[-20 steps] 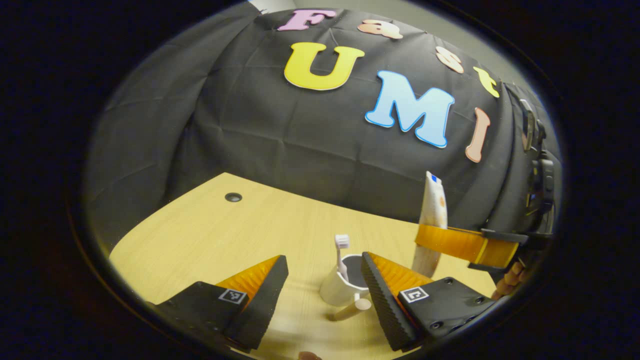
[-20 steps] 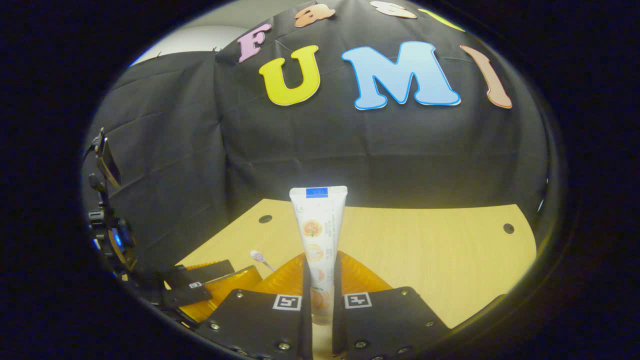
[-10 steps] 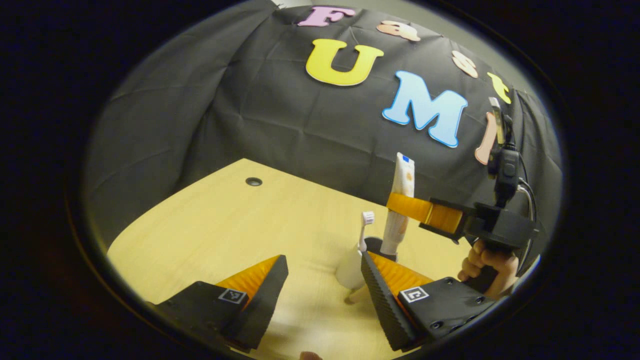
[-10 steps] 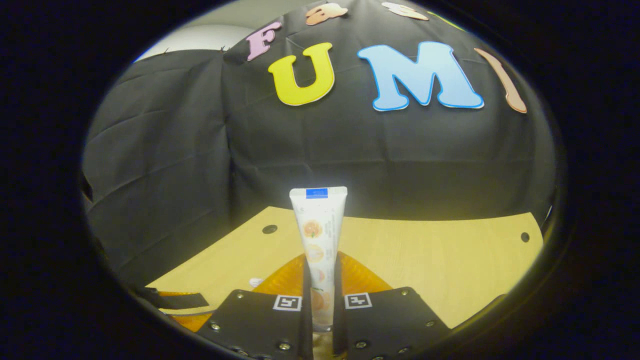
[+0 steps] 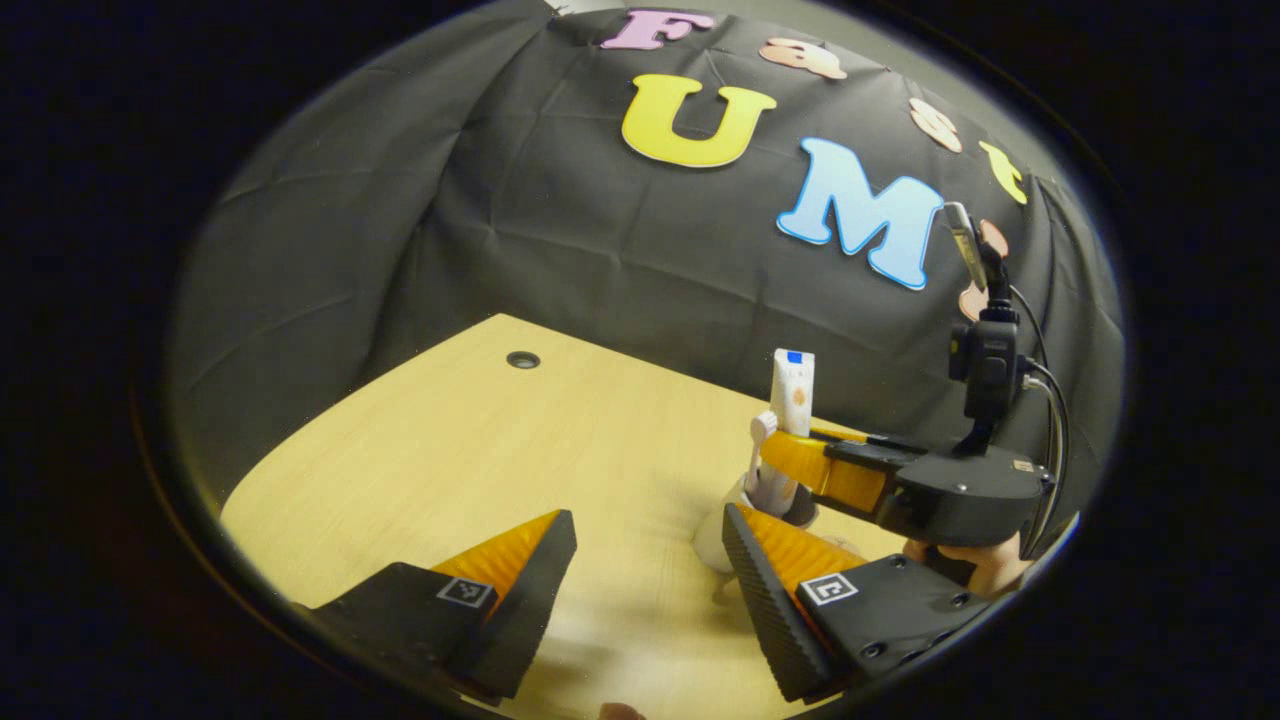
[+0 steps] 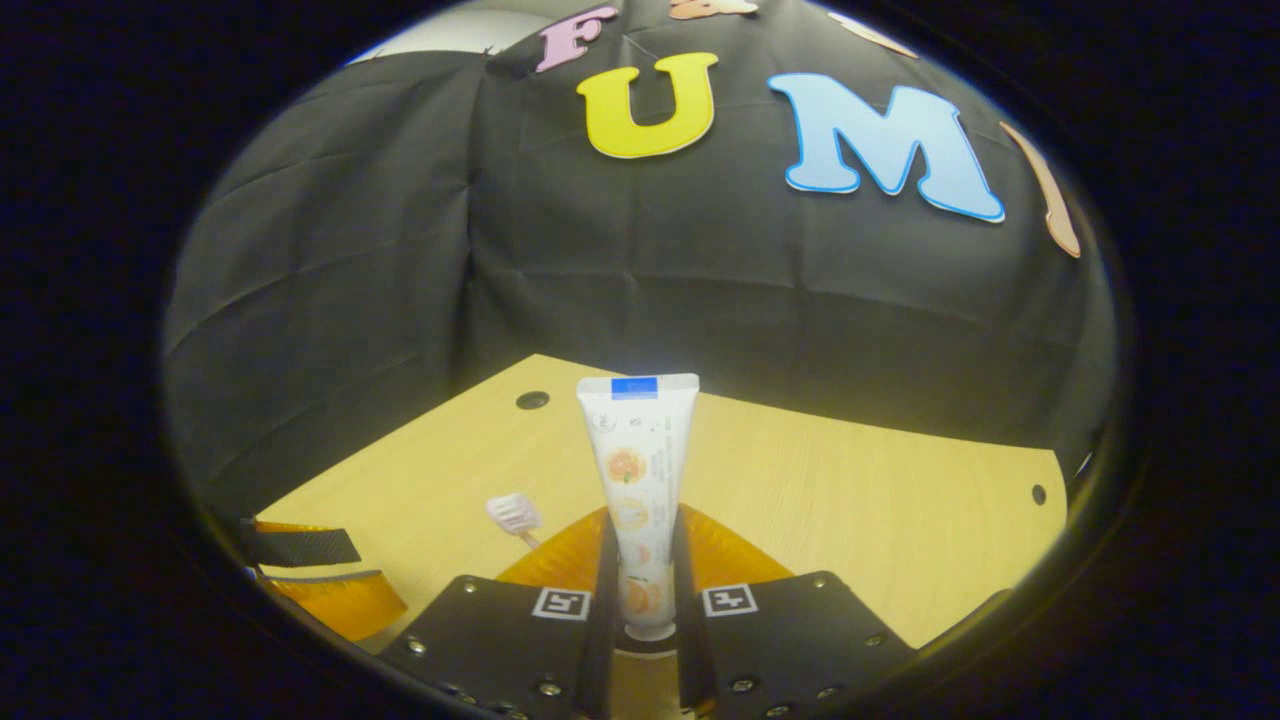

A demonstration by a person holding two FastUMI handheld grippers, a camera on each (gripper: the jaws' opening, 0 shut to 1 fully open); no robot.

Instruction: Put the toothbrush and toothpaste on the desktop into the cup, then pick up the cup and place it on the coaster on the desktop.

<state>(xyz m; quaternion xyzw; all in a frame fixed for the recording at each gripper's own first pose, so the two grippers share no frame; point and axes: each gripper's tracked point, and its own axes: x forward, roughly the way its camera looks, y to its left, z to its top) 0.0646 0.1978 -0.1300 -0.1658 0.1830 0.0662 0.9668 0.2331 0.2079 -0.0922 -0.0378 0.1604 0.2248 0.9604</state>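
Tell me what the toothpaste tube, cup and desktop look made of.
Toothpaste tube: soft plastic, glossy white with printed graphics and a flat crimped top end; it is clamped between the right gripper fingers. Cup: smooth white, probably plastic or ceramic; it is mostly hidden, so I cannot tell which. Desktop: pale wood-grain board with a matte surface, likely laminate; it has round cable holes.

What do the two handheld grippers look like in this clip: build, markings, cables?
Both have black bodies with wedge-shaped fingers and square black-and-white tags. The left gripper has ridged pads. The right gripper has screws on its plates, a black camera mount on top with cables, and a bare hand below.
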